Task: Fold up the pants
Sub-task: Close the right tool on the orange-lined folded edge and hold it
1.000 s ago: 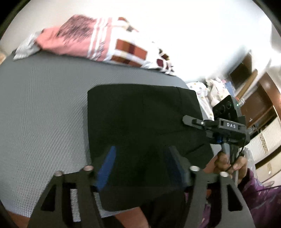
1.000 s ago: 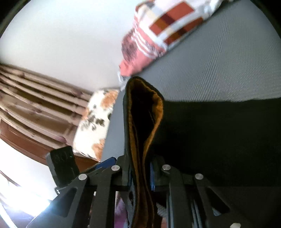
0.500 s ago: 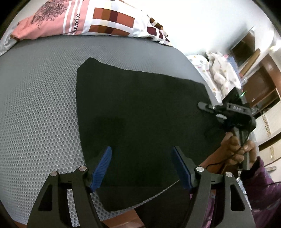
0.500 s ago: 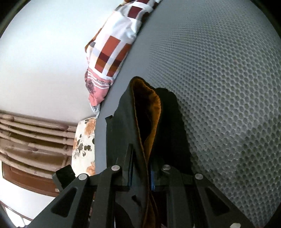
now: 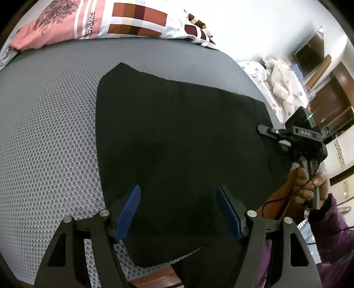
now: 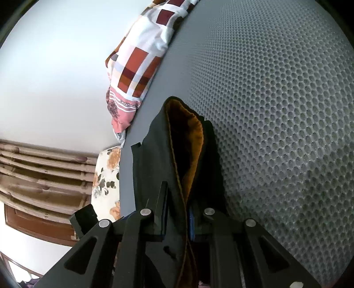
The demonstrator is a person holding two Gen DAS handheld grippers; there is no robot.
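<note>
A: Across the bed's near edge: one pair of pants, black, matte, laid flat on the grey honeycomb-mesh bed. Change since a second ago?

B: Left tongs have let go; blue ribbed pads now stand apart above the cloth, empty. Pants have settled from lifted to flat.

A: Right tongs?

B: Clamped on the waistband, orange lining showing, at the bed's right edge.

A: Meaning?

B: Likely one fold placed; the next needs a fresh grip.

A: Other items?

B: Patchwork pillow, soft, along the far edge.
</note>
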